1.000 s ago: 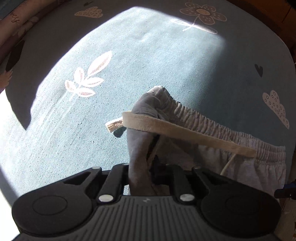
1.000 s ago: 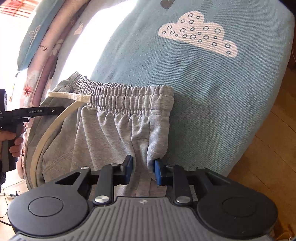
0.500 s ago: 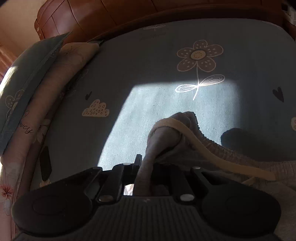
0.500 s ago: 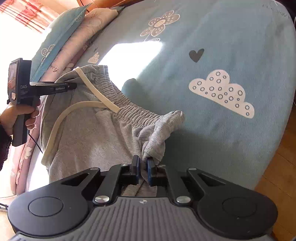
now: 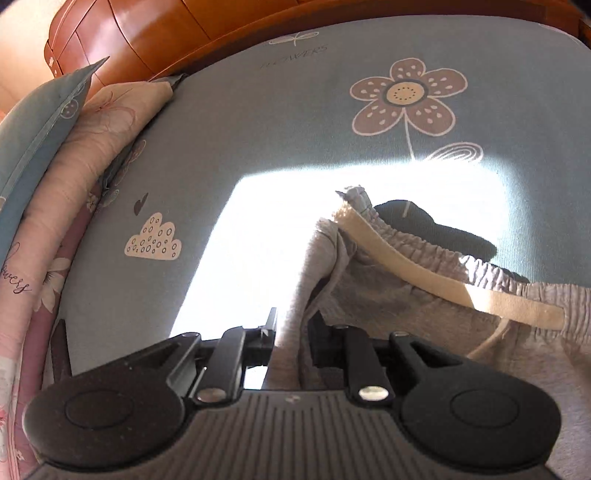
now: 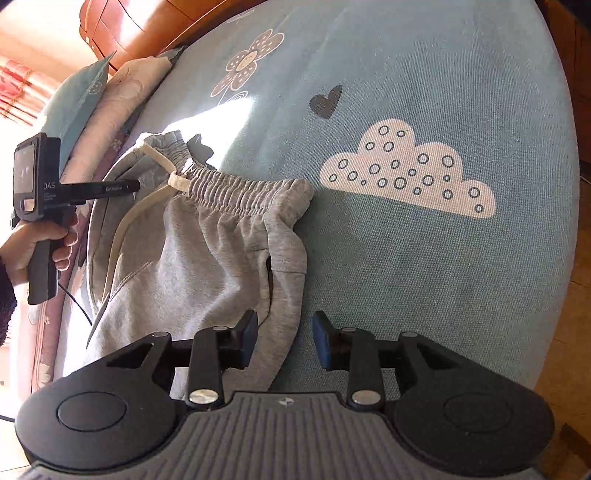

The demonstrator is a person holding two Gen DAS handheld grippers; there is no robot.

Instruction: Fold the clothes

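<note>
Right wrist view showed the right gripper (image 6: 284,341) with jaws spread wide, holding nothing, straddling the side hem of the grey cotton sweatpants (image 6: 207,258), which lay on the teal printed bedsheet (image 6: 424,277). Left wrist view had the left gripper (image 5: 293,341) pinched on a raised fold of the same sweatpants (image 5: 406,314); beyond it ran a cream flat drawstring (image 5: 424,277) across the gathered waistband, then stacked pillows (image 5: 55,147) against an orange wooden headboard (image 5: 147,33).

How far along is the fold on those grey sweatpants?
Early. Done: the grey sweatpants lie on the bedspread, waistband spread. In hand: the left gripper pinches the waistband's far corner; the right gripper is open, holding nothing. Left: no fold is visible; every fold remains.
</note>
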